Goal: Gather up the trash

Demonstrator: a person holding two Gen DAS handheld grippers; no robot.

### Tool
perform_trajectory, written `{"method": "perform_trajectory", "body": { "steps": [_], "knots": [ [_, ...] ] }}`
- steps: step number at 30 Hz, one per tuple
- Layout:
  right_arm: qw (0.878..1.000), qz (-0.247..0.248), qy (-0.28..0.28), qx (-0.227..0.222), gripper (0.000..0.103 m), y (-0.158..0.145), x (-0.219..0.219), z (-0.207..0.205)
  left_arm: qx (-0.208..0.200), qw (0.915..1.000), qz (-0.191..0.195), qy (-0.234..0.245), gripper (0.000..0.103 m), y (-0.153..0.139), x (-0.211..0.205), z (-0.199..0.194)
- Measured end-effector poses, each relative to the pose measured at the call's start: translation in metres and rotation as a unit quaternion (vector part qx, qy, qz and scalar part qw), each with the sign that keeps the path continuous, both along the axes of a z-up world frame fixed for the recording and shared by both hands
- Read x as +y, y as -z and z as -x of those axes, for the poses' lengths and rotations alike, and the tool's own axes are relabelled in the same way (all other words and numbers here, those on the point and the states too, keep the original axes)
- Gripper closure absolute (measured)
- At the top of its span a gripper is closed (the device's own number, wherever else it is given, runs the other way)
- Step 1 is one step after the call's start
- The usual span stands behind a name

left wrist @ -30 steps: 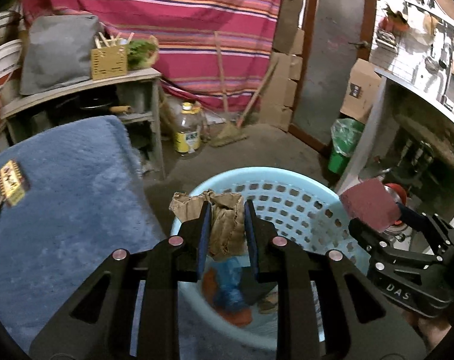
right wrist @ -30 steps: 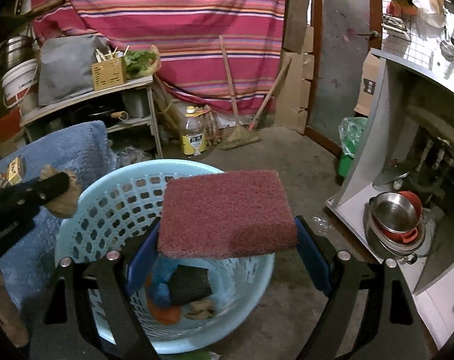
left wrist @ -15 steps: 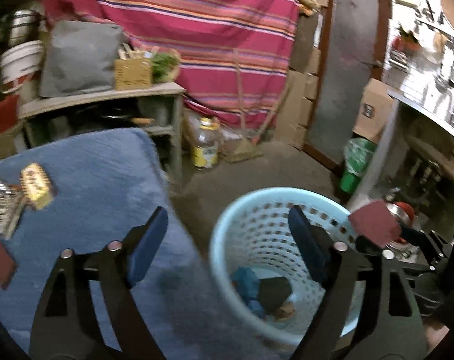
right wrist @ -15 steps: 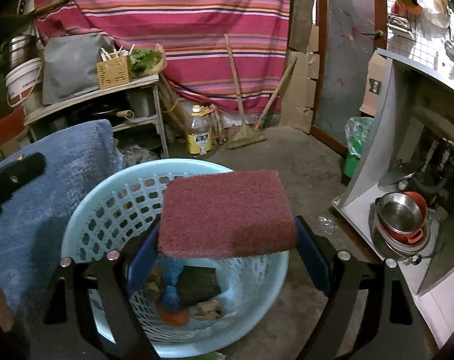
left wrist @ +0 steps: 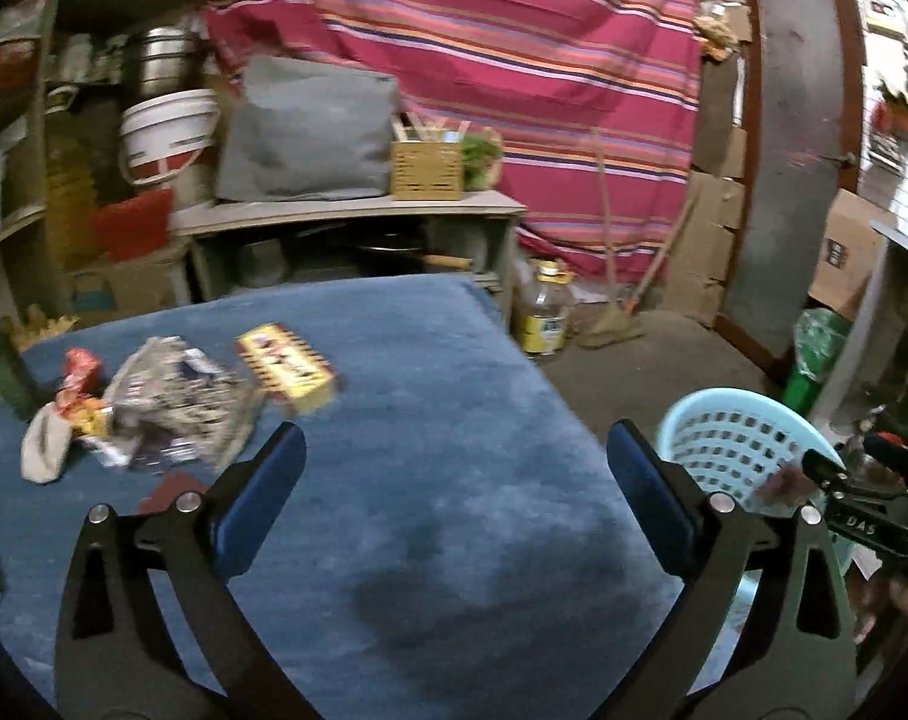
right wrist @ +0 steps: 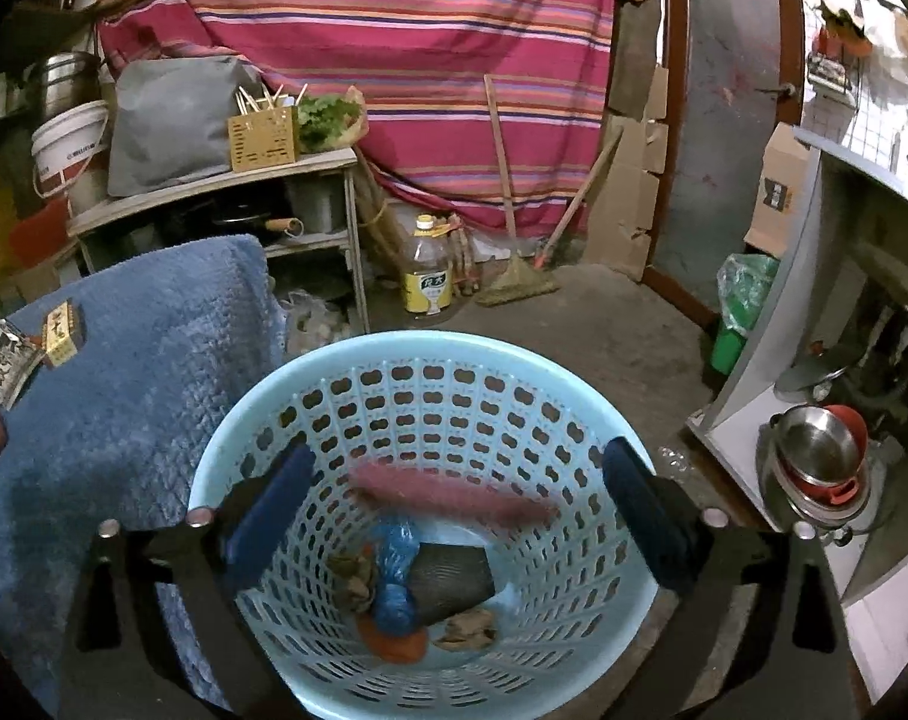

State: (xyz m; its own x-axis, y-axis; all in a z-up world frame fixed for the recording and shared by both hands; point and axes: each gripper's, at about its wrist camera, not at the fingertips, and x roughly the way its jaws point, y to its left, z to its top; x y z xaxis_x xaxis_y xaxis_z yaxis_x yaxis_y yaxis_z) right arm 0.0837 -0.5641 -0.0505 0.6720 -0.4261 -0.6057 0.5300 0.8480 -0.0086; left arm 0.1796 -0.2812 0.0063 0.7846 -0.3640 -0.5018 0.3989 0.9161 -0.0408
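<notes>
Gone from the right gripper is the red scouring pad: a second ago it sat flat across the jaws, now it is a reddish blur in mid-picture, dropping inside the pale blue basket. Those jaws are opening and stand wide apart, pads clear of the pad falling between them. It runs long-side across the frame, left end slightly higher, seemingly edge-on to the camera.

Over on the other side, the left gripper has let its brown paper go and swung off the basket to the blue-covered table. Its jaws are opening too, wide, with nothing between them.

So that looks like two pieces binned almost together, joining the blue bag, dark pad and brown scraps at the basket's bottom. What's left lies at the left of the left wrist view: a crumpled silvery wrapper, a yellow carton just beside it with its long axis running from upper left to lower right, and red-and-orange wrappers at the far left. I'd guess the carton or wrapper is next.
</notes>
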Motion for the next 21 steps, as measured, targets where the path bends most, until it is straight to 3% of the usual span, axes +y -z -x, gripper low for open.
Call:
{"method": "perform_trajectory", "body": {
  "steps": [8, 21],
  "knots": [
    [1.0, -0.004, -0.017, -0.011, 0.007, -0.013, 0.029, -0.013, -0.006, 0.9982, -0.021, -0.056, 0.006, 0.002, 0.071, -0.01],
    [0.992, -0.017, -0.12, -0.039, 0.007, -0.031, 0.155, -0.073, -0.011, 0.9867, -0.042, -0.156, 0.006, 0.004, 0.199, -0.02]
  ]
}}
